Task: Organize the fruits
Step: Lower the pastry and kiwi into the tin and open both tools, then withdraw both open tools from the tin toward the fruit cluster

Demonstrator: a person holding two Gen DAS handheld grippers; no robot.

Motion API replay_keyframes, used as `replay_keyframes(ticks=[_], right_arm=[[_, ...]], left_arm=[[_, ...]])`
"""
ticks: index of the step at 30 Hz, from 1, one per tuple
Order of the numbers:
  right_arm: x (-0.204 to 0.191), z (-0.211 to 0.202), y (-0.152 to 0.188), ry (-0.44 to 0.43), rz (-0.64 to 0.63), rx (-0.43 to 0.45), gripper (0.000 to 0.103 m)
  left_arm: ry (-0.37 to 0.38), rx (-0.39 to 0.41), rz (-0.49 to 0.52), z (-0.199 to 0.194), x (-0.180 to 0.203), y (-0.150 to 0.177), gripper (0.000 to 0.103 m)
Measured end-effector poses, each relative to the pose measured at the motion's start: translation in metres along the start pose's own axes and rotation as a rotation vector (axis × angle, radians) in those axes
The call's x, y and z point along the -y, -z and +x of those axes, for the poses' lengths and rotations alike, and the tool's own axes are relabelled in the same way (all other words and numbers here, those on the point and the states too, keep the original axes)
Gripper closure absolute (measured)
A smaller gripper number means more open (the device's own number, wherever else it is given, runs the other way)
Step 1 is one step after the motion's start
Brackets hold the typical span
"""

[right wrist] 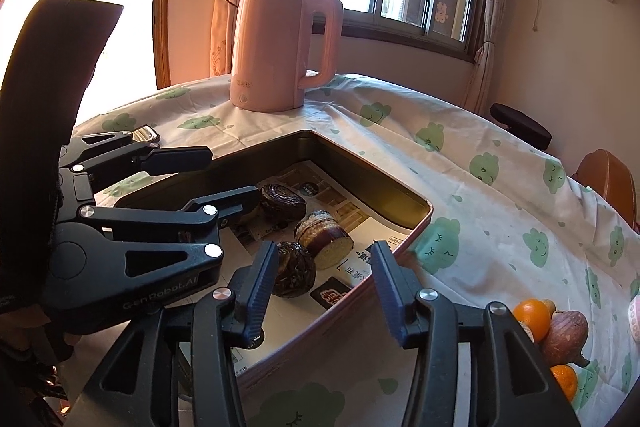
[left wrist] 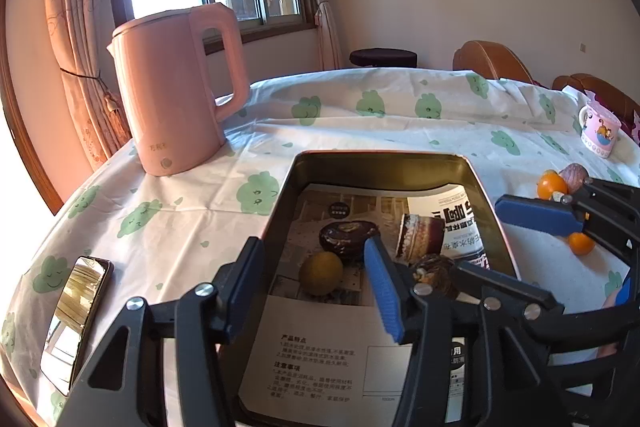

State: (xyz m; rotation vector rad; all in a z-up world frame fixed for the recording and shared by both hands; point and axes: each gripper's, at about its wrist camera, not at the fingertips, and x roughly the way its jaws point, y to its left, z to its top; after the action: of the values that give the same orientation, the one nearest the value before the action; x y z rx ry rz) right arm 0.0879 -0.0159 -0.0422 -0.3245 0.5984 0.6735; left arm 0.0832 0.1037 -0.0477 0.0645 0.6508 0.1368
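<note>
A metal tin [left wrist: 476,179] lined with printed paper holds a yellow lemon [left wrist: 321,273], a chocolate donut [left wrist: 347,240], a layered cake roll [left wrist: 420,235] and a dark round pastry [left wrist: 436,275]. My left gripper [left wrist: 316,287] is open and empty, jaws wide around the lemon just above it. My right gripper [right wrist: 324,291] is open and empty over the tin's near rim [right wrist: 420,231]; it also shows in the left wrist view [left wrist: 536,215]. Two oranges [right wrist: 532,319] [right wrist: 564,381] and a brown fruit [right wrist: 568,337] lie on the cloth at the right.
A pink kettle [left wrist: 176,91] stands behind the tin. A phone [left wrist: 76,319] lies at the left near the table edge. A patterned mug [left wrist: 600,133] stands at the far right. Chairs [left wrist: 492,61] ring the far side of the table.
</note>
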Motion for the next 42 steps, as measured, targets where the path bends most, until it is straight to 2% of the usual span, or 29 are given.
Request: replay_keyframes(ticks=[3, 4, 11, 13, 23, 27, 33, 36, 42], right_arm=[[0.002, -0.003, 0.002, -0.001, 0.008, 0.005, 0.050], [0.003, -0.004, 0.003, -0.002, 0.011, 0.007, 0.049], [0.002, -0.007, 0.003, 0.003, 0.009, 0.014, 0.048], [0.002, -0.008, 0.003, 0.003, 0.009, 0.014, 0.048], [0.013, -0.019, 0.005, 0.035, 0.040, 0.038, 0.039], [0.024, -0.030, 0.009, 0.048, 0.067, 0.054, 0.037], [0.061, -0.061, 0.029, 0.161, 0.107, 0.049, 0.035], [0.092, -0.076, 0.046, 0.227, 0.172, 0.032, 0.032], [0.149, -0.093, 0.079, 0.342, 0.329, -0.016, 0.031]], left_arm=[[-0.018, 0.010, -0.005, -0.002, 0.000, 0.000, 0.033], [-0.015, 0.013, -0.008, -0.003, -0.001, 0.000, 0.033], [-0.012, 0.013, -0.012, -0.003, -0.001, 0.000, 0.032], [-0.017, 0.013, -0.016, -0.003, -0.002, 0.000, 0.028], [-0.002, 0.033, -0.025, -0.010, 0.009, -0.005, 0.026], [0.026, 0.046, -0.018, -0.016, 0.023, -0.011, 0.024], [0.080, 0.092, 0.024, -0.031, 0.063, -0.019, 0.008], [0.116, 0.098, 0.053, -0.034, 0.089, -0.022, 0.007], [0.205, 0.053, 0.119, -0.028, 0.143, -0.022, 0.007]])
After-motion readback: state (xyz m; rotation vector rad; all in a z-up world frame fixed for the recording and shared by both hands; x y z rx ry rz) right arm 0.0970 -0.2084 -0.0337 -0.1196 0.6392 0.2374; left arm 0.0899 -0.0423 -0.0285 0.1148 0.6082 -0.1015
